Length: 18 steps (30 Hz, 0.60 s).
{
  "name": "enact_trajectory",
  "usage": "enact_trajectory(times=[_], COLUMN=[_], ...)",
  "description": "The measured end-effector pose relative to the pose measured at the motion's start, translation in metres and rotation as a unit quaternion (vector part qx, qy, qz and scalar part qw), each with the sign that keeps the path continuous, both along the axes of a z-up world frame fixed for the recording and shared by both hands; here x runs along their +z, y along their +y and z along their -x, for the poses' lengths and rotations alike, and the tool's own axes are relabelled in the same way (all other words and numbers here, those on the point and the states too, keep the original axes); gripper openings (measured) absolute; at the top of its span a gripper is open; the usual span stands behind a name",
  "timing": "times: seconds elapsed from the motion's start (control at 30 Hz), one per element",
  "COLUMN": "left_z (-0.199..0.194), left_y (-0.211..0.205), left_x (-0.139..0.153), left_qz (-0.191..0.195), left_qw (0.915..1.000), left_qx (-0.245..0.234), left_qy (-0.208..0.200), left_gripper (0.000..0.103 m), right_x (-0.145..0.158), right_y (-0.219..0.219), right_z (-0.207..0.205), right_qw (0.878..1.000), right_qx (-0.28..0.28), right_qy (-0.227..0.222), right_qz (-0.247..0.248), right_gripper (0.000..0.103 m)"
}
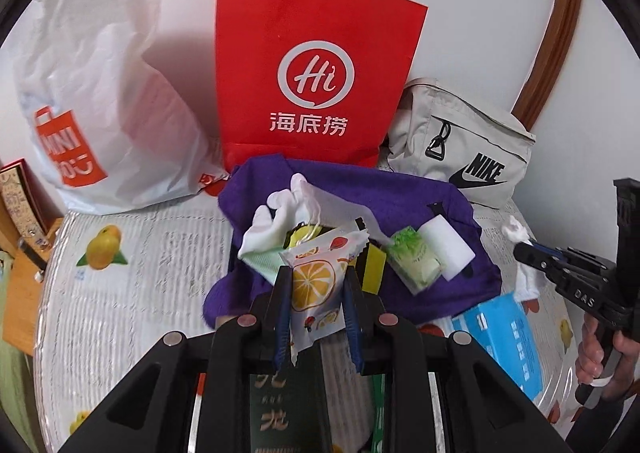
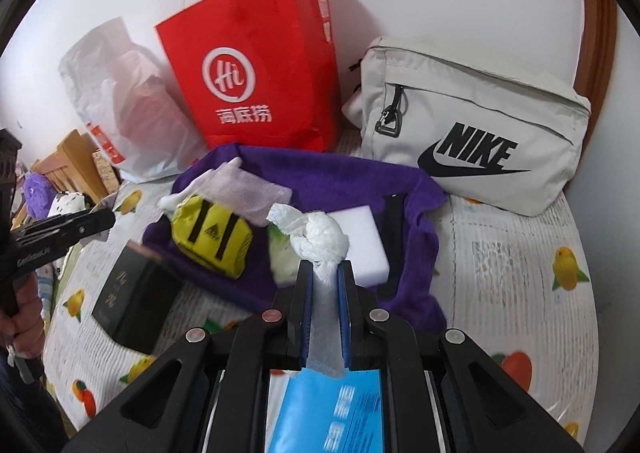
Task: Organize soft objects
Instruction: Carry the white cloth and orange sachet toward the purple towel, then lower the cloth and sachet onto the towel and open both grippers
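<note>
In the left wrist view the left gripper (image 1: 316, 273) sits at lower centre, its blue-padded jaws nearly closed on a soft white packet (image 1: 314, 285) printed with an orange slice and small fruit; the packet hangs crumpled between the pads, its crimped top edge poking up above them. Beyond it, mid-frame, a purple towel (image 1: 400, 197) lies on the fruit-print tablecloth (image 1: 152, 253), carrying a white glove (image 1: 276, 221), a green-and-white packet (image 1: 414, 261) and a white sponge block (image 1: 446, 249).

In the right wrist view the right gripper (image 2: 325, 277) stands at lower centre, jaws almost shut on a knotted white cloth (image 2: 316, 237); the knot bulges above the pads and a flat tail trails down between them. A yellow pouch (image 2: 212, 241) with black stripes rests on the towel's left part.

Along the wall, across the top of both frames, stand a white plastic bag (image 1: 100, 113), a red paper bag (image 1: 316, 73) and a beige Nike bag (image 2: 472, 133).
</note>
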<state>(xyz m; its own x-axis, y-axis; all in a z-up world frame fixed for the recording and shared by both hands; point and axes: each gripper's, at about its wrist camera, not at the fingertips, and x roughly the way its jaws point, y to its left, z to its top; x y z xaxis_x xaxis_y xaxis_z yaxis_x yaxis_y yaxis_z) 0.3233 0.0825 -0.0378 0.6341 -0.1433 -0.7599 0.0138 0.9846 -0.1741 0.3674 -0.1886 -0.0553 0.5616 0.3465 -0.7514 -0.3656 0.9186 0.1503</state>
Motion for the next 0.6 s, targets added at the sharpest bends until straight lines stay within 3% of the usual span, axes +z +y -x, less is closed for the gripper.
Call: enact_trajectory(times=[0.23,0.6], left_z=[-0.031,-0.070], left_y=[-0.009,-0.024], left_x=[-0.012,-0.027], left_qz=[0.014,0.003], left_qw=[0.9997,0.9988], left_qx=[-0.012,-0.030], left_qy=[0.018,0.039], left_gripper=[0.023,0.023], right_x=[-0.011,-0.048], right_y=[0.008,0.003], right_z=[-0.042,-0.100], right_qw=[1.000,0.997], right_qx=[-0.006,-0.026], right_qy=[0.013,0.059], right_qz=[0.017,0.032], right_gripper=[0.012,0.013])
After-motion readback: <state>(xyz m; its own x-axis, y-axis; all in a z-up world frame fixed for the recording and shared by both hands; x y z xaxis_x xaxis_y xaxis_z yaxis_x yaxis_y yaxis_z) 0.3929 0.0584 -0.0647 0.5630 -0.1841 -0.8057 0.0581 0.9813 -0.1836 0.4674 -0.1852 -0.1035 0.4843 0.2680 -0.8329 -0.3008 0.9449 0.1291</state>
